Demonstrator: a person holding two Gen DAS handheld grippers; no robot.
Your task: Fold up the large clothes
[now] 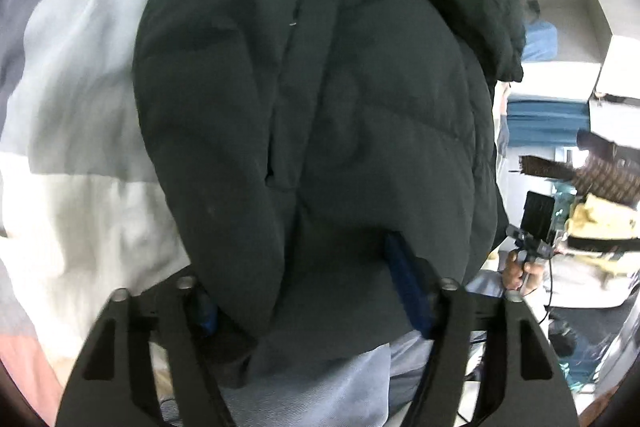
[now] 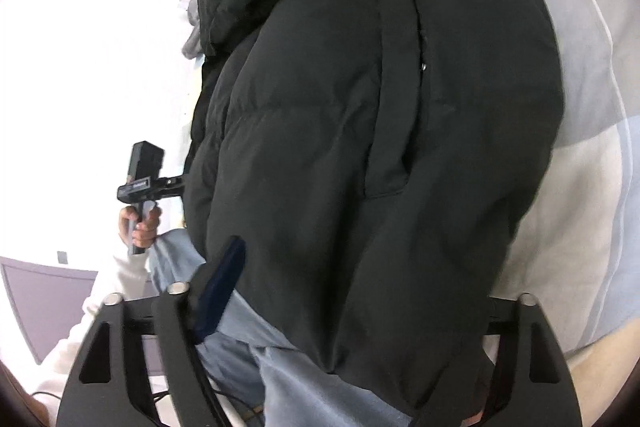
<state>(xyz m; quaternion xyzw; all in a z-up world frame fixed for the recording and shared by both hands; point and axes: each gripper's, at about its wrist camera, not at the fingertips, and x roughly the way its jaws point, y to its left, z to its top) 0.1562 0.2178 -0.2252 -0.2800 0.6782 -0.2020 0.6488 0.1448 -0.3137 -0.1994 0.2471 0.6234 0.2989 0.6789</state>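
A large black puffer jacket (image 1: pixel 320 107) fills the left wrist view and the right wrist view (image 2: pixel 380 127), held up off a bed. My left gripper (image 1: pixel 308 291) has the jacket's hem bunched between its blue-padded fingers (image 1: pixel 404 283); the left pad is mostly covered by cloth. My right gripper (image 2: pixel 352 291) has the hem draped across it; one blue pad (image 2: pixel 220 287) shows at the left and the right finger is hidden under the jacket. Each gripper shows in the other's view, at the right of the left wrist view (image 1: pixel 532 227) and at the left of the right wrist view (image 2: pixel 148 183).
The bed (image 1: pixel 80 147) with white and pale blue-grey bedding lies behind the jacket, also in the right wrist view (image 2: pixel 592 147). The person's pale blue jeans (image 2: pixel 248 339) hang below. Furniture and another person (image 1: pixel 540 35) stand at the right of the left wrist view.
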